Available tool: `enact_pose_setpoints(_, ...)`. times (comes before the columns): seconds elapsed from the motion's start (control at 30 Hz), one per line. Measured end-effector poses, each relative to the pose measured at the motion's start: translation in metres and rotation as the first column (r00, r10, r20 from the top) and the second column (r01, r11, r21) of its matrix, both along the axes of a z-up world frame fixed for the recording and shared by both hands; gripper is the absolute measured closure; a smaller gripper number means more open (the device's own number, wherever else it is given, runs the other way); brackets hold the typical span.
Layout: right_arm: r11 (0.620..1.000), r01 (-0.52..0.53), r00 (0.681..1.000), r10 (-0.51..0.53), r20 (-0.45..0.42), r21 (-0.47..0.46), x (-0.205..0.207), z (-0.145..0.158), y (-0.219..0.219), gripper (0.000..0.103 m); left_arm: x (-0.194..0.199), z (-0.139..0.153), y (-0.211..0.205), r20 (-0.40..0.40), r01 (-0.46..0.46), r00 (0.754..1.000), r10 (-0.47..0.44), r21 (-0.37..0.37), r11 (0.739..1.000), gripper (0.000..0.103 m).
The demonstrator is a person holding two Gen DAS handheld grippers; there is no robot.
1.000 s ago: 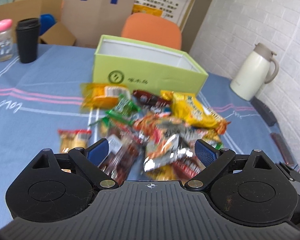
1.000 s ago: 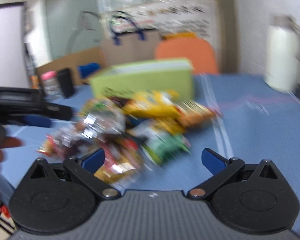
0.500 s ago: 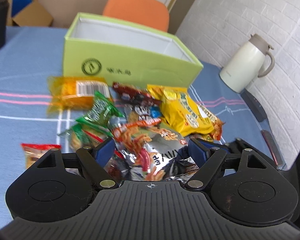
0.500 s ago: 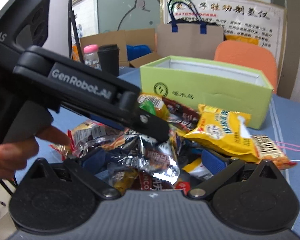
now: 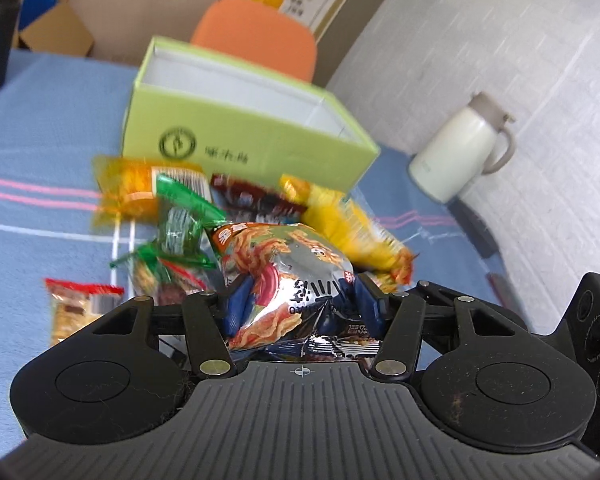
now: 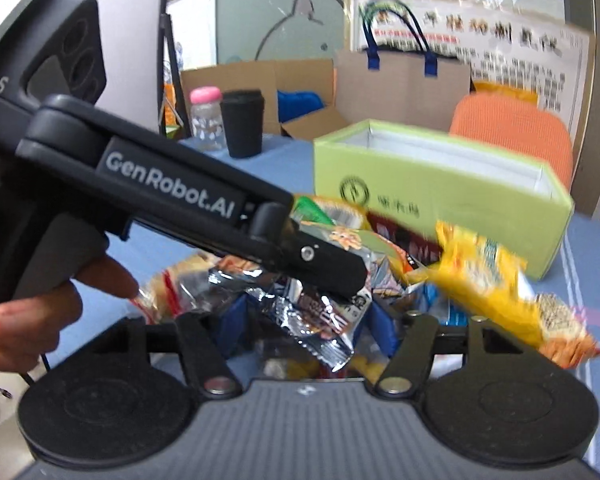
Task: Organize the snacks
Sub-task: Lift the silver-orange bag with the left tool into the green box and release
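Note:
Snack packets lie heaped on the blue tablecloth in front of an open green box (image 5: 240, 136) (image 6: 440, 200). My left gripper (image 5: 302, 300) is closing, and its blue pads press both sides of a silver-and-orange foil packet (image 5: 288, 268). Its black body (image 6: 168, 188) crosses the right wrist view, held by a hand (image 6: 32, 320). My right gripper (image 6: 308, 320) is closing too, its pads against a dark foil packet (image 6: 316, 316) lying under the left one's packet. A yellow packet (image 5: 348, 228) (image 6: 492, 280) sits to the right, blurred.
An orange packet (image 5: 128, 188), green packets (image 5: 180, 220) and a red-edged packet (image 5: 76, 304) lie to the left. A white kettle (image 5: 460, 152) stands by the brick wall. A black cup (image 6: 242, 124) and a pink-capped bottle (image 6: 206, 120) stand far back. An orange chair (image 5: 260, 36) is behind the box.
Both pairs of jaws have narrowed from wide apart onto packets in the pile. Both grippers have pushed in closer to the heap, and the yellow packet has shifted.

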State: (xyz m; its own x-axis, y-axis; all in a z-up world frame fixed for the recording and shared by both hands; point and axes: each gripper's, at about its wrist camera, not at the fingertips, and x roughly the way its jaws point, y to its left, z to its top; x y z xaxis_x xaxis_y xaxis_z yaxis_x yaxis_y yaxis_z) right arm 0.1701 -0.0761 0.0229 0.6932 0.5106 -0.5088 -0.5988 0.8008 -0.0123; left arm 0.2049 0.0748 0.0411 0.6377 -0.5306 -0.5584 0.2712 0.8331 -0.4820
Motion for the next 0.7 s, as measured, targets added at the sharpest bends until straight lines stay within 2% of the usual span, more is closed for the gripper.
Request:
enact_pose_setpoints(0.1,1.000,-0.017,0.999,0.017,0.051,0.002,0.002,0.012,0.010,0.037,-0.009,0.016,0.009,0.064,-0.024,0.998,0.023,0.013,1.000,0.064)
enact_pose_setpoints(0.2,1.000,-0.028,0.994,0.028,0.106,-0.010,0.020,0.026,0.020,0.037,0.001,0.033,0.014,0.121,-0.053,0.991,0.049,0.030,0.998,0.064)
enact_pose_setpoints(0.4,0.999,-0.025,0.979,0.033,0.203,-0.042,0.092,0.052,0.032,0.035,0.071,0.065,0.021,0.219,-0.087,0.973,0.076,0.042,0.995,0.063)
enact_pose_setpoints(0.53,0.999,-0.023,0.983,0.031,0.181,-0.042,0.150,0.054,0.038,0.034,0.129,0.068,0.020,0.225,-0.102,0.971,0.085,0.067,0.992,0.062)
enact_pose_setpoints(0.7,0.998,-0.043,0.995,0.047,0.085,-0.041,0.207,0.039,0.047,0.032,0.187,0.043,0.020,0.176,-0.099,0.981,0.080,0.099,0.990,0.061)
